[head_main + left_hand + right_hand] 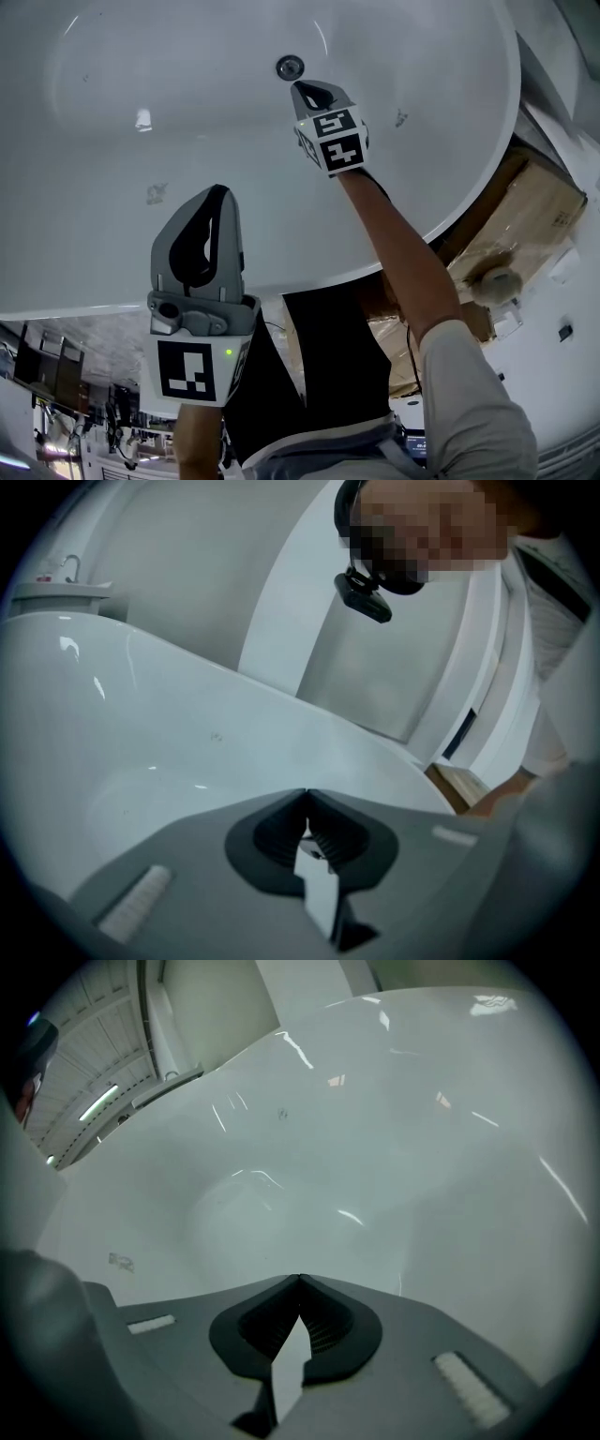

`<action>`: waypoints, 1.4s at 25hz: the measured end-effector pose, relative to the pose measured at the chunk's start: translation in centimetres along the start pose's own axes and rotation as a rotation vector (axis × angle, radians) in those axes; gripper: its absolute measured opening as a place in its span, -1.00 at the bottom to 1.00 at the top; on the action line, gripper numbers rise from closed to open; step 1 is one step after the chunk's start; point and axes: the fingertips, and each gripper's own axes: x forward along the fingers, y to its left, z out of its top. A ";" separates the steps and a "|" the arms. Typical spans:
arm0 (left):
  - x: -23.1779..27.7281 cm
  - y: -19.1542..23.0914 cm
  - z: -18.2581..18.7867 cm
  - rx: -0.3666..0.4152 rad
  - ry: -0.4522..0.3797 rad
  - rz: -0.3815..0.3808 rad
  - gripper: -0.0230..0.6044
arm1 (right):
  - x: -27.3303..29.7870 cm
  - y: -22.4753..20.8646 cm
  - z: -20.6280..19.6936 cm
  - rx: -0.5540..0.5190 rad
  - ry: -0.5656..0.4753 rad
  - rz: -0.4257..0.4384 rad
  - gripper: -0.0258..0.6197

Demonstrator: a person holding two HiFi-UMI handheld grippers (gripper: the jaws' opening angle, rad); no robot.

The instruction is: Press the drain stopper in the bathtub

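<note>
Right gripper (309, 89) has its jaws pressed together, nothing in them, and the drain stopper (289, 67) sits just ahead of its tip, not touching yet I think. Left gripper (218, 190) is closed too, back near the rim. My worry: the narrow tip skids off that small metal cap onto the glossy white bathtub (131, 178). There's a cardboard box (530, 202) off to its right, outside the tub.
</note>
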 end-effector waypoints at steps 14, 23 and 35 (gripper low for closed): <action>1.4 2.0 -2.9 -0.035 0.060 0.008 -0.93 | 5.8 -1.2 -3.6 -0.022 0.103 -0.024 -0.93; 2.1 1.9 -4.6 -0.047 0.066 0.005 -0.93 | 8.1 -2.5 -4.6 -0.012 0.120 -0.060 -0.93; 3.5 2.9 -6.8 -0.070 0.068 0.017 -0.93 | 12.0 -3.9 -6.4 -0.040 0.153 -0.068 -0.93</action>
